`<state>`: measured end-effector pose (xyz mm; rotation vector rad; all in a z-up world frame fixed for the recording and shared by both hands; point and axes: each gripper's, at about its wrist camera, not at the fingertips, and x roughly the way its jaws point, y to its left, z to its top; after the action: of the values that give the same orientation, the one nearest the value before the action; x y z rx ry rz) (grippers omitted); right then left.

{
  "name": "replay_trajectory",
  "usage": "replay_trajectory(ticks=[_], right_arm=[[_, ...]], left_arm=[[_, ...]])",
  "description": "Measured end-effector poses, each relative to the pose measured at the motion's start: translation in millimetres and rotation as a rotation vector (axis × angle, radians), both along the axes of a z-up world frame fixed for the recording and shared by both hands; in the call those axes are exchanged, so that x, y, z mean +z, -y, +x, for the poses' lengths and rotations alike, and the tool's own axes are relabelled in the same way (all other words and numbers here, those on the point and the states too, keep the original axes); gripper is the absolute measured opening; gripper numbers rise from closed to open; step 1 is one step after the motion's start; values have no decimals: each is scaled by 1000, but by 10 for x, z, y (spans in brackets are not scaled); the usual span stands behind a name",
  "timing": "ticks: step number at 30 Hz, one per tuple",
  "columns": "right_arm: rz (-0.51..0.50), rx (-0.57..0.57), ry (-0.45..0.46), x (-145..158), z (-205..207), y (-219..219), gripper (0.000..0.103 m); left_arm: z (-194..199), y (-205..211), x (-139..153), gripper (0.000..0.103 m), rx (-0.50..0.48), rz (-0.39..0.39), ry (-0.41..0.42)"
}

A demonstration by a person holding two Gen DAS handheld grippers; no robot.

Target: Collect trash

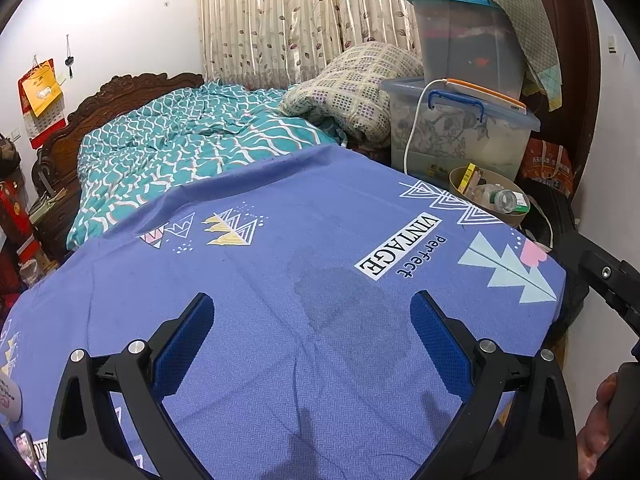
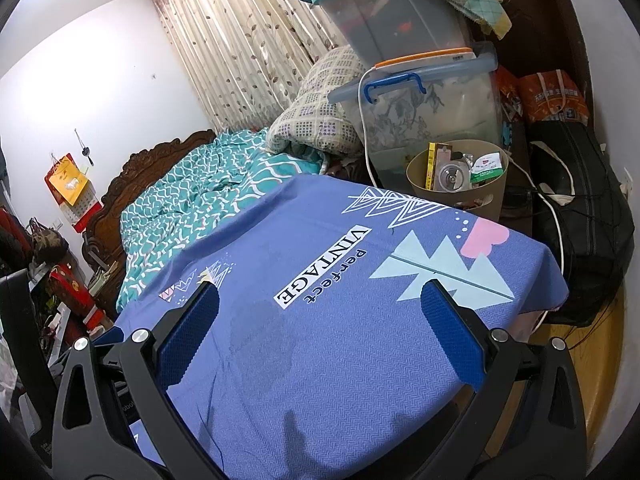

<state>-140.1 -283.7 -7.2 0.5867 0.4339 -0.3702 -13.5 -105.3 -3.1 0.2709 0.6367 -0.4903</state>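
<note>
A beige trash bin (image 1: 516,218) (image 2: 488,192) stands just past the far right corner of a surface covered with a blue printed cloth (image 1: 280,280) (image 2: 340,320). It holds a clear plastic bottle (image 1: 502,198) (image 2: 450,178), a yellow box (image 1: 469,178) (image 2: 432,164) and a green-white packet (image 2: 486,166). My left gripper (image 1: 312,312) is open and empty above the cloth. My right gripper (image 2: 320,300) is open and empty above the cloth; it shows at the right edge of the left wrist view (image 1: 600,276).
Stacked clear storage boxes (image 1: 460,128) (image 2: 420,108) stand behind the bin. A bed with a teal quilt (image 1: 180,152) (image 2: 192,196) lies beyond the cloth. A black bag (image 2: 580,216) and white cable (image 2: 560,240) lie on the right.
</note>
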Motion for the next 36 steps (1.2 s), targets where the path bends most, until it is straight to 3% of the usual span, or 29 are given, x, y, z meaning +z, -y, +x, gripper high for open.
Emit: replay_trajectory(ticks=[36], right_arm=[[0,11,-7,-8,28,-42,100]], left_arm=[[-7,16,17,95,1,1,3]])
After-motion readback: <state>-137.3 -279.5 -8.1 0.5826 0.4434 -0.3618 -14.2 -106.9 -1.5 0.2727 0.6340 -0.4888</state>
